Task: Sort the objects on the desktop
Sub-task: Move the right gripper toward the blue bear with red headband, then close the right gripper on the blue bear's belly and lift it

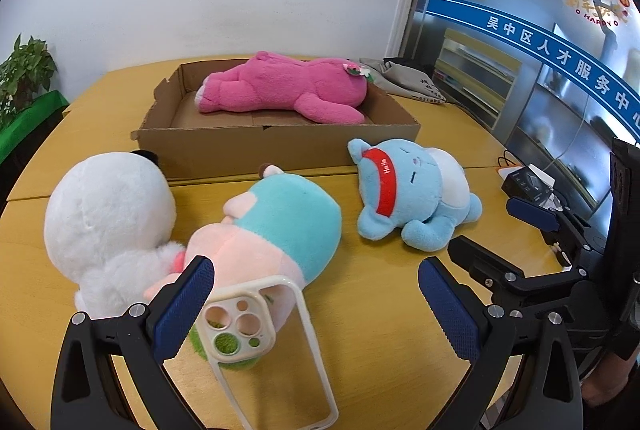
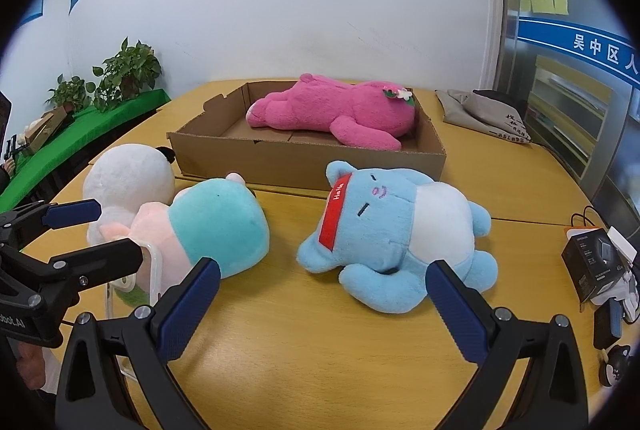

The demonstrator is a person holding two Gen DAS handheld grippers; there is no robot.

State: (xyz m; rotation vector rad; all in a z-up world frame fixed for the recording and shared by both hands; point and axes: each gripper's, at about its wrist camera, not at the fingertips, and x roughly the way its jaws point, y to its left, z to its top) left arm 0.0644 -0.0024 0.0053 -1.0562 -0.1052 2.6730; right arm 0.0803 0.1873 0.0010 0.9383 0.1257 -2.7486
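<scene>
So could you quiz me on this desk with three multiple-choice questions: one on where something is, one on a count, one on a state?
1. Where does the pink plush bear lie?
A. in the cardboard box
B. on the bare table
C. on the grey bag

2. How many plush toys lie on the table outside the box?
A. one
B. three
C. five

3. How do the left gripper and right gripper stand?
A. both shut
B. both open and empty
C. each holding a toy

Key: 1 A, the box walls surround it. 2 B, the white plush, the teal-and-pink plush and the blue plush. 3 B, fingers wide apart, clamping nothing.
</scene>
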